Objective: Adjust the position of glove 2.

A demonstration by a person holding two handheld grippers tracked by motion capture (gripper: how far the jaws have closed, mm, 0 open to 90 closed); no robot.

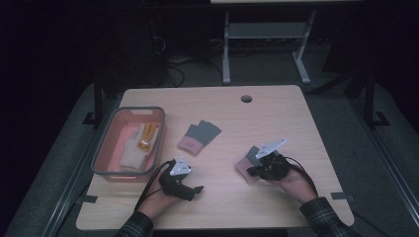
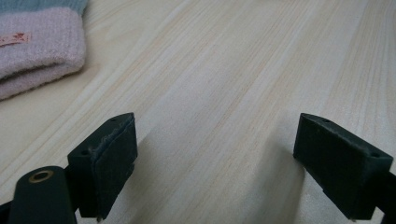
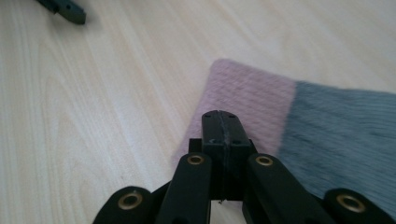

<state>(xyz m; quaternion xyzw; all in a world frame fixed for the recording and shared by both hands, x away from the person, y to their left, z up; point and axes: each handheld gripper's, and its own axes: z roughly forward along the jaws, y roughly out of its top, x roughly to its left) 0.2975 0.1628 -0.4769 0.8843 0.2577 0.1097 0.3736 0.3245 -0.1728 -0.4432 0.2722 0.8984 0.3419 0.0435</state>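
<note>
Dim room, pale worktop (image 1: 276,113): right tongs (image 3: 220,122) pinched flat together, nothing visibly held, over a pink-and-grey mitten (image 3: 299,121).
Left tongs (image 2: 215,163) gaped wide (idle); closed tips risked shoving the mitten instead of gripping.

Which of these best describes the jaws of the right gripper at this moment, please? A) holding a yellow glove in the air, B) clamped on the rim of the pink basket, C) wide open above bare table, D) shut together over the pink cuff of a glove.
D: in the right gripper view the right gripper has its jaws pressed together with no gap, over the glove's pink cuff.
</note>
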